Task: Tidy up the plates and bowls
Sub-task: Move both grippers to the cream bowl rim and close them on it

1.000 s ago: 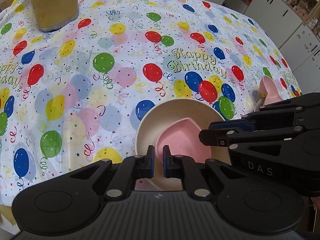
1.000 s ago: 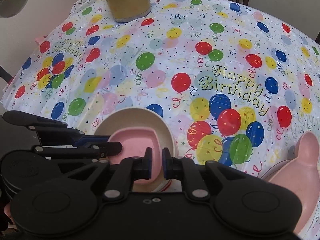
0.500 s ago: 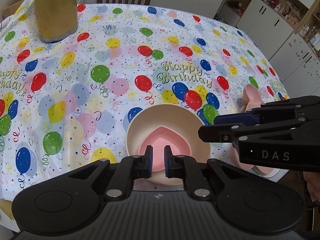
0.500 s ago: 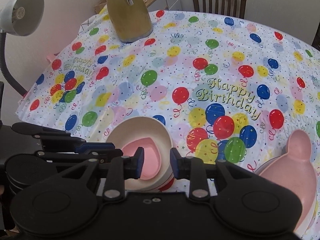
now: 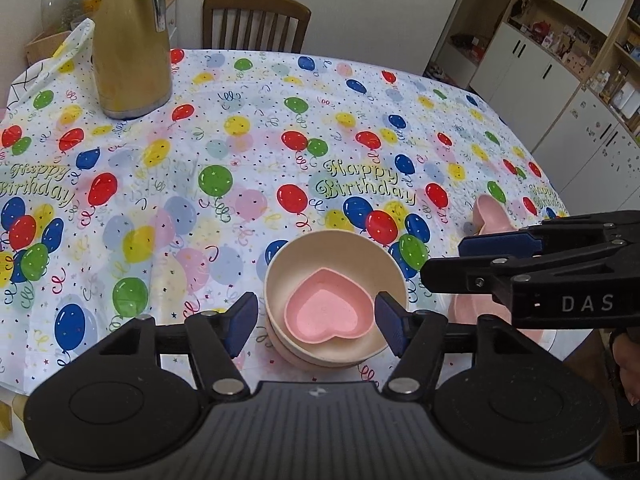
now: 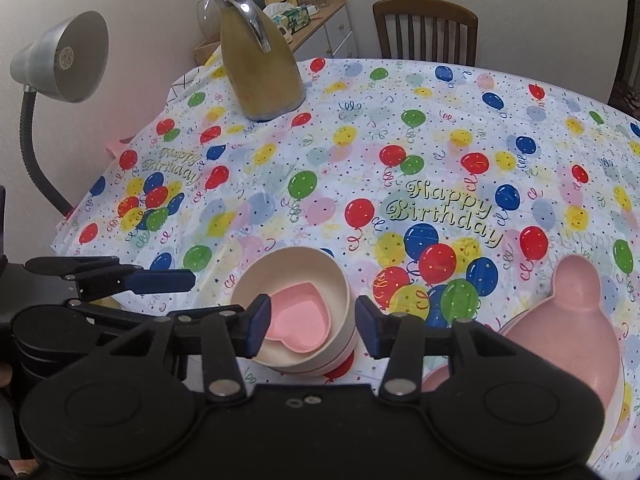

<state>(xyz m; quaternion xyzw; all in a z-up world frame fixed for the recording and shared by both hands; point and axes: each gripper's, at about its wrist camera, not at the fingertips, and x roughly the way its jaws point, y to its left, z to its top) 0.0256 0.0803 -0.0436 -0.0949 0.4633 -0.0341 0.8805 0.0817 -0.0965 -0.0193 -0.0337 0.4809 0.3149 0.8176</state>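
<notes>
- The left gripper [image 5: 316,320] hangs above the near edge of the desk [image 5: 256,168]; its fingers [image 5: 240,322] are parting and stand well apart, holding nothing.
- The right gripper [image 6: 308,328] hangs beside it over the same near edge; its fingers [image 6: 256,330] are also opening and grip nothing.
- In both wrist views the stacked bowls show in the gap between the blue pads, lower down on the desk, with no pad touching them.
- A pink heart-shaped bowl [image 5: 322,310] sits nested inside a cream round bowl [image 5: 312,256], its point turned toward the near edge.
- The cream round bowl rests in turn on a pink bowl [image 5: 288,354], of which only a strip of rim shows underneath.
- This stack stands close to the near edge of the desk, about midway along it.
- A pink plate with ear-like lobes [image 6: 560,344] lies by the near right corner, apart from the stack; something white shows under its edge.
- A gold jug with a silver handle [image 5: 128,48] stands upright near the far left corner.
- A balloon-print cloth reading "Happy Birthday" covers the whole desk.
- A wooden chair [image 5: 256,24] stands behind the far edge, and a grey gooseneck lamp [image 6: 60,60] rises beyond the left edge.
</notes>
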